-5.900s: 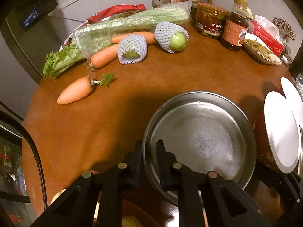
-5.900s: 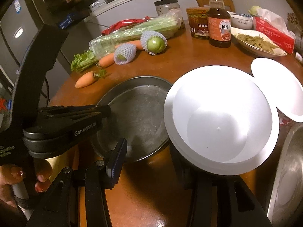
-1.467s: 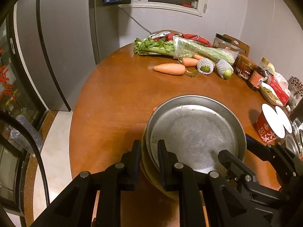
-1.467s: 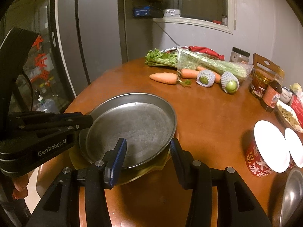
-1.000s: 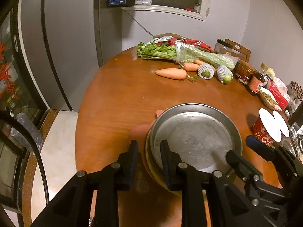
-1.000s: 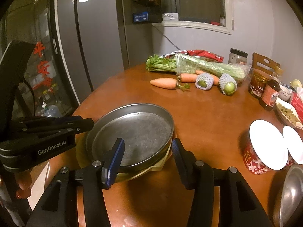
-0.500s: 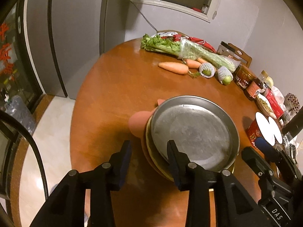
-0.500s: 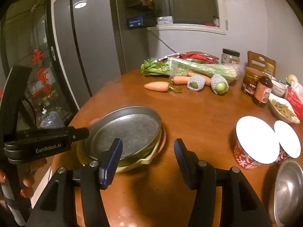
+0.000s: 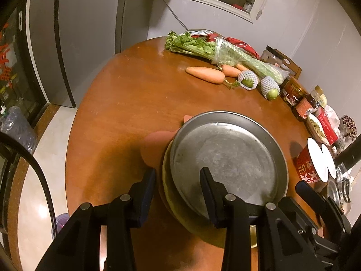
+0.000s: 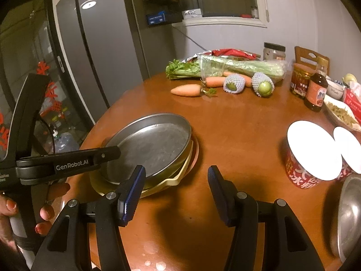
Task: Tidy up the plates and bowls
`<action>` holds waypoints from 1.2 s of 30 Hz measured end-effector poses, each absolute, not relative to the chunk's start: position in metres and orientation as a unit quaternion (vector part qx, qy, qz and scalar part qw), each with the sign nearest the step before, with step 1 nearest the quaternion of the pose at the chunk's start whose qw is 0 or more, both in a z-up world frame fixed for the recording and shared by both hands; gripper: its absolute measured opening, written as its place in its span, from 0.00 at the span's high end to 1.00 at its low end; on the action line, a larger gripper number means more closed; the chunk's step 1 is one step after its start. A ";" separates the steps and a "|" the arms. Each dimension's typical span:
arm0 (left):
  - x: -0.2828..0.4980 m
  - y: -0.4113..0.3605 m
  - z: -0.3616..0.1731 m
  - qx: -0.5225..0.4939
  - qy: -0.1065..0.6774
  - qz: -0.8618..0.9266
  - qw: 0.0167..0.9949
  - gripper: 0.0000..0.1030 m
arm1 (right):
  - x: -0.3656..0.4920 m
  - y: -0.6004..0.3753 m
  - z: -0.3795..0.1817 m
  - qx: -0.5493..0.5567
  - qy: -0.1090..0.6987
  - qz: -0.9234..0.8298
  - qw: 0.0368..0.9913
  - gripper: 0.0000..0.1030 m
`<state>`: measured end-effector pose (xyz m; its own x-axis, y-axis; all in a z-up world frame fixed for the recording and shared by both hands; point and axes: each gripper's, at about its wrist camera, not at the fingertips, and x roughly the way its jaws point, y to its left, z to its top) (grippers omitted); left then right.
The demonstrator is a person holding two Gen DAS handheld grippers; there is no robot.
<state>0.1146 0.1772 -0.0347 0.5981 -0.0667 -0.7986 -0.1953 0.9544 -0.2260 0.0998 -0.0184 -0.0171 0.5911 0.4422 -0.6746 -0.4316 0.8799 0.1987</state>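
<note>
A: Where is the round, shallow stainless-steel pan [image 9: 227,158]?

B: It sits on top of a stack: a pale yellow plastic dish [image 10: 171,180] under it and a pink plate [image 10: 195,151] at the bottom, all on the round brown wooden worktop [image 9: 126,103]. In the left wrist view the stack fills the middle and lower right.

A: And the left tool [image 9: 178,187]?

B: Its jaws have just been opening. They now stand partly apart, astride the near rim of the stack; the right finger hangs over the steel pan's inside, the left one outside the yellow dish. The pads do not press on anything I can see.

A: The right tool [image 10: 177,187]?

B: Also just opened, wider than the left. Only bare worktop lies between its blue-padded fingers [image 10: 130,192]; the stack is at about ten o'clock from it, just beside the left finger.

A: What else is on the worktop?

B: At twelve o'clock in the right wrist view, a bagged bunch of green celery [image 10: 225,67], two orange carrots [image 10: 187,89] and two green fruits in white foam nets [image 10: 234,84]. At three o'clock, two red paper cups with white lids [image 10: 311,151], and at four o'clock another steel dish [image 10: 349,216] at the frame's edge. A hand with red nails [image 10: 22,210] grips the left tool's handle.
</note>
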 end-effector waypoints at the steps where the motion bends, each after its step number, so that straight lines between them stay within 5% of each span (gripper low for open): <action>1: 0.116 0.176 -0.035 -0.146 0.447 0.035 0.882 0.61 | 0.101 -0.018 -0.018 0.010 0.381 0.245 0.891 0.43; 36: 0.184 0.106 -0.042 -0.097 0.456 -0.017 0.885 0.61 | 0.146 -0.058 -0.040 0.034 0.386 0.180 0.904 0.42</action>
<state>0.1841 0.1060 -0.0422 0.5837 -0.1177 -0.8034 -0.0592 0.9806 -0.1867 0.1463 -0.0581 -0.0396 0.6374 0.3521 -0.6854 -0.2991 0.9328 0.2010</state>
